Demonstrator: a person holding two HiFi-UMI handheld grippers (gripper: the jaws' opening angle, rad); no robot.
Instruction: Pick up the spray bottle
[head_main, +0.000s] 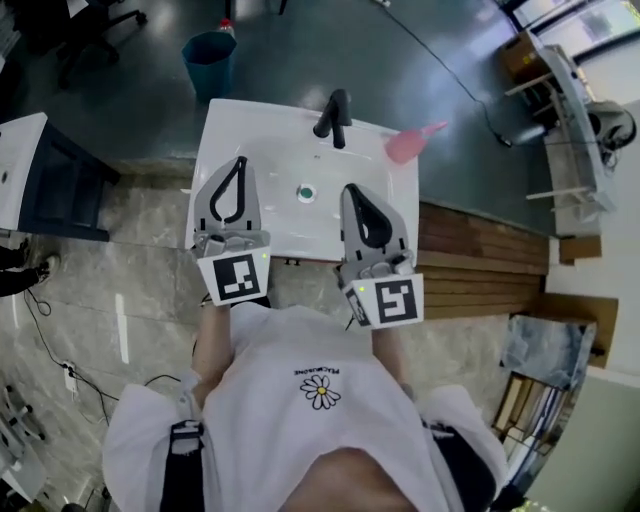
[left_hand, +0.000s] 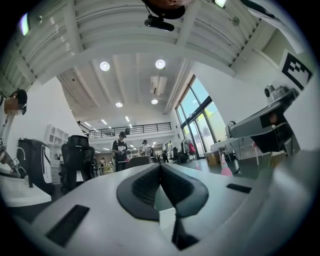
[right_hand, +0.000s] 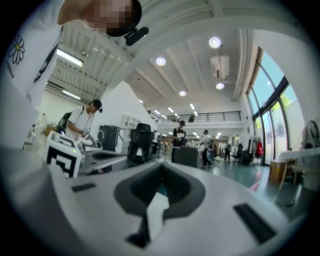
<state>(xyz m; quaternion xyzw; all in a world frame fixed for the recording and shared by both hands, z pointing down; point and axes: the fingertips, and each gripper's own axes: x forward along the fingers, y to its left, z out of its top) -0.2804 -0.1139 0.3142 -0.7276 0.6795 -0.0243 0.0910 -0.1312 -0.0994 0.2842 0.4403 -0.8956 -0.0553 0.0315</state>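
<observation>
Both sets of jaws are closed & empty. The left gripper (left_hand: 160, 166) has its tips pressed together w/ nothing between, and so does the right gripper (right_hand: 161, 166). So step one is to open the right jaws wide before you get close, since that gripper is nearer the target.

The spray bottle (head_main: 410, 144), pink, sits just right of the faucet (head_main: 333, 118), by the far right corner of the counter (head_main: 240, 125). It looks tipped, nozzle pointing away from the faucet, tho I can't tell if it's lying flat or leaning. Your right gripper is on the near side of the faucet, well short of the bottle.

Go fwd & pass right of the faucet, clear of the spout. Set the jaws across the bottle's body, not the thin nozzle, and close only once the body is between the pads. It's prob light, slick plastic, so a pinch near the trigger could slip or spray. Park the left gripper on the near left of the faucet, out of the way.

Only the head view gives the layout: bottle, faucet, the green drain (head_main: 306, 193) just on the near side of the faucet, and both grippers over the counter's near edge. The gripper views look level across the room, so you get people (left_hand: 120, 149) & ceiling lights, no counter top. The bottle is at most a small pink blur low at right in each. Those views are what settle the jaw state, tho.
</observation>
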